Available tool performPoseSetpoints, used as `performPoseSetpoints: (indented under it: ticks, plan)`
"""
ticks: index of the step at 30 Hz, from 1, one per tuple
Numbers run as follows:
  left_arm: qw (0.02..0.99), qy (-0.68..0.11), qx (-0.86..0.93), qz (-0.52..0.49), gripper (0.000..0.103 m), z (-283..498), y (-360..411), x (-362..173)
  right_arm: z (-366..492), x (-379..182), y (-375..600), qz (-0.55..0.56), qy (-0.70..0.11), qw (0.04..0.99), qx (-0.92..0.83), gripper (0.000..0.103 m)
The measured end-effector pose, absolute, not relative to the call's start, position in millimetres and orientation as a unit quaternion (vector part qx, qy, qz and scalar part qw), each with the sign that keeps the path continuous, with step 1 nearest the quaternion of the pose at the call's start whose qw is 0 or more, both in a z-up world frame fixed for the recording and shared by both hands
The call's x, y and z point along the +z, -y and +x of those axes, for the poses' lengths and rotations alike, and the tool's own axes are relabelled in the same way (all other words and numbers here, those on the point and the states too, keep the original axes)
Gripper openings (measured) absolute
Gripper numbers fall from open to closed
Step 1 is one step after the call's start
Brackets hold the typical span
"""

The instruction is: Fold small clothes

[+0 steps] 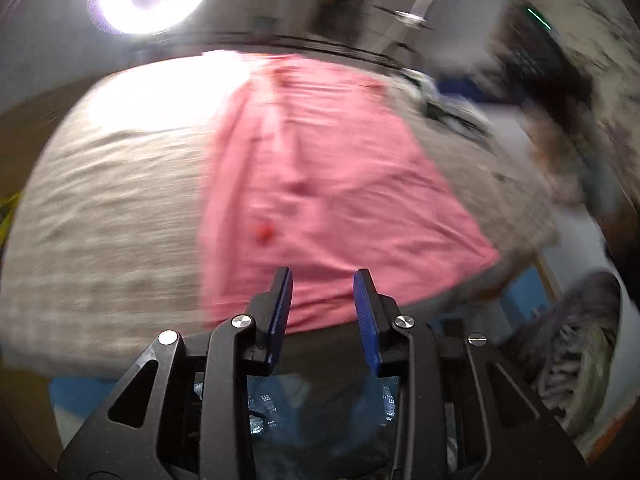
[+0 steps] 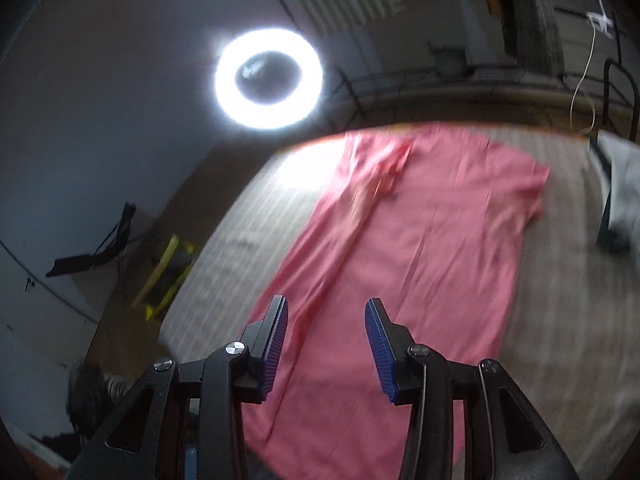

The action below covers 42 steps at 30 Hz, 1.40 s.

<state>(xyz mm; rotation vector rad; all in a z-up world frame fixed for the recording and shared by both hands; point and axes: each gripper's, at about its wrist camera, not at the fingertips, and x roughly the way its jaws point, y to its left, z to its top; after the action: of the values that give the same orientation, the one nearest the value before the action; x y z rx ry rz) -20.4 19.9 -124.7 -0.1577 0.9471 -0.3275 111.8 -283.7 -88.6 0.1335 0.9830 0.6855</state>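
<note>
A pink garment lies spread flat on a beige striped cloth over the table. It also shows in the right wrist view, with one side folded over into a long strip. My left gripper is open and empty, held above the garment's near hem. My right gripper is open and empty, held above the garment's near end. Both views are motion-blurred.
A bright ring light stands beyond the table's far edge. A pile of other clothes lies at the far right of the table. A grey bundle sits low at the right. A yellow frame stands left of the table.
</note>
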Motion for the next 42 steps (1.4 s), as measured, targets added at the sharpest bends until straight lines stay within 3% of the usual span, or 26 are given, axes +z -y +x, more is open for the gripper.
performPoseSetpoints:
  ticks: [8, 19, 23, 29, 35, 42]
  plan:
    - [0.902, -0.421, -0.069, -0.07, 0.032, -14.4, -66.7, -125.4, 30.1, -151.1, 243.7, -0.013, -0.473, 0.832, 0.288, 0.038]
    - [0.928, -0.364, -0.077, -0.02, 0.032, -19.7, -20.3, -115.6, 16.6, -120.6, 275.5, -0.012, -0.408, 0.883, 0.232, 0.039]
    - [0.916, -0.391, -0.072, -0.055, 0.032, -11.9, -22.5, -127.9, 11.7, -111.2, 292.1, -0.019, -0.395, 0.893, 0.217, 0.041]
    - [0.885, -0.441, -0.052, -0.139, 0.032, -11.3, -56.7, -157.8, 17.8, -139.2, 298.8, 0.031, -0.452, 0.854, 0.256, 0.042]
    - [0.842, -0.497, -0.072, -0.195, 0.032, -4.0, -65.6, -189.6, 19.8, -187.3, 246.3, 0.037, -0.525, 0.787, 0.322, 0.042]
    - [0.825, -0.506, -0.078, -0.239, 0.031, -1.8, -76.7, -200.1, 24.7, -218.1, 208.7, 0.041, -0.564, 0.753, 0.337, 0.04]
